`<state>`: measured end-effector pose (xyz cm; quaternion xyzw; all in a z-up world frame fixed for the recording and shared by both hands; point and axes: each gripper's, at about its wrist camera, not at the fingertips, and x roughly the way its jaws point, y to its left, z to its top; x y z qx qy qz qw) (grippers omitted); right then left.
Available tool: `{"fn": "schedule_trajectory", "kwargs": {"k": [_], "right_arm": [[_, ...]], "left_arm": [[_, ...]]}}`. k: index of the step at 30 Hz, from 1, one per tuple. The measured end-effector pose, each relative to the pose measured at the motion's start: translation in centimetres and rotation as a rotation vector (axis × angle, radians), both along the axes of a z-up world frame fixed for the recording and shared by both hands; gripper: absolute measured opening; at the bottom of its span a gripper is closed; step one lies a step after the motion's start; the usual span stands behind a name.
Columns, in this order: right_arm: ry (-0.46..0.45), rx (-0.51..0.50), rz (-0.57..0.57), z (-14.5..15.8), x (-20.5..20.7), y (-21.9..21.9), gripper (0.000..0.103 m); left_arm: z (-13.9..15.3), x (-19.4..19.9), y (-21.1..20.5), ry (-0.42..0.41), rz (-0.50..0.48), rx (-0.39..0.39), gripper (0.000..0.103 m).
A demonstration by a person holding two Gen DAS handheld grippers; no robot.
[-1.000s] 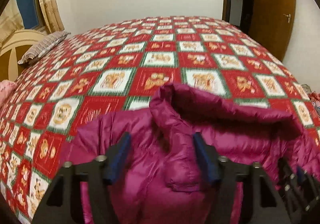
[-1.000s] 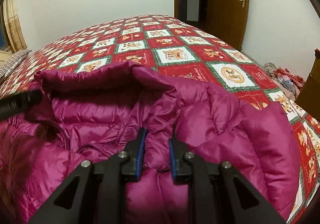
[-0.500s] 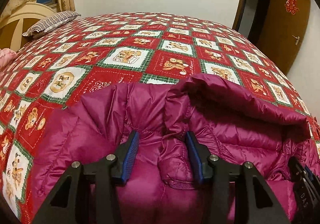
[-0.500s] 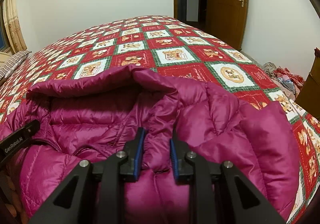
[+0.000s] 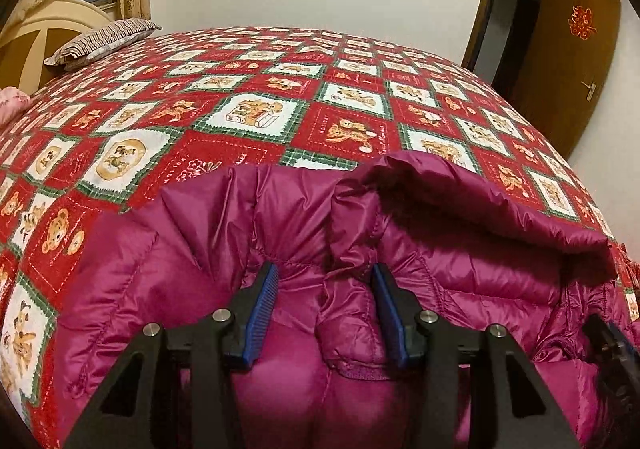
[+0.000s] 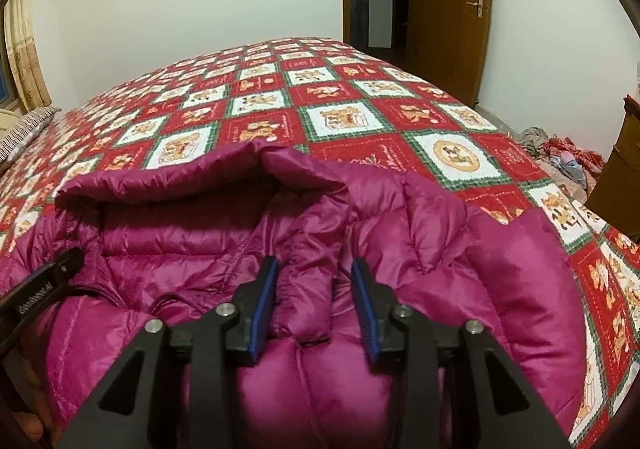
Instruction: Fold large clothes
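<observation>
Two claws reach over a purple padded jacket that lies on the bed, its collar standing up toward the far side. The left claw has its jaws apart around a fold of the jacket near the collar; whether the pads press on it, I cannot tell. The right claw is opening, and a loose fold of the jacket stands between its blue pads. A striped pillow lies at the head of the bed.

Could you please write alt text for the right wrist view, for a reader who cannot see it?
A magenta puffer jacket lies collar-up on a red, green and white patchwork bedspread. The right gripper straddles a fold near the collar, its jaws opening and clear of the fabric. A wooden door stands behind.
</observation>
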<state>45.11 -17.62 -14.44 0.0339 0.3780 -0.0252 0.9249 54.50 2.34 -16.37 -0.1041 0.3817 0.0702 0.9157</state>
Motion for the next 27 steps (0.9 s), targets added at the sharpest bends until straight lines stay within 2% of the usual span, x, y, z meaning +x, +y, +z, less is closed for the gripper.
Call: {"fn": "schedule_trajectory", "kwargs": {"k": [2,4,6,9,12,15,17,18,21,25,27], "right_arm": [[-0.030,-0.006,-0.025,1.4,-0.6,-0.7,0.042],[-0.119,-0.039,-0.068,4.2,-1.2,-1.2,0.046],[-0.161,-0.057,-0.073,6.3,-0.6,-1.2,0.047],[-0.135,-0.019,-0.039,8.1,2.5,-1.0,0.047],[-0.039,0.035,-0.002,6.9,5.9,-0.6,0.047],[0.106,0.019,0.053,3.1,7.5,0.2,0.047],[0.174,0.003,0.083,0.5,7.2,0.3,0.047],[0.180,-0.026,0.100,-0.6,6.8,0.5,0.047],[0.096,-0.136,0.138,-1.2,5.1,1.3,0.046],[0.073,-0.152,0.131,-1.3,4.8,1.2,0.046],[0.065,-0.158,0.134,-1.3,4.7,1.1,0.046]], "left_arm": [[0.0,-0.1,0.0,-0.003,-0.001,-0.003,0.050],[0.1,-0.1,0.0,-0.003,-0.001,-0.001,0.050],[0.1,-0.1,0.0,-0.003,-0.001,0.004,0.050],[0.1,0.0,0.0,-0.003,-0.001,0.004,0.050],[0.0,0.0,0.0,-0.003,0.000,0.004,0.050],[0.0,0.0,0.0,-0.002,0.000,0.004,0.050],[0.0,0.0,-0.2,0.003,-0.003,0.015,0.051],[0.0,0.1,-0.3,0.006,-0.004,0.024,0.051],[0.4,0.0,-0.6,0.024,-0.022,0.048,0.051],[1.9,-1.1,-1.4,0.048,-0.062,0.145,0.051],[3.5,-2.1,-1.5,0.032,-0.071,0.166,0.051]]}}
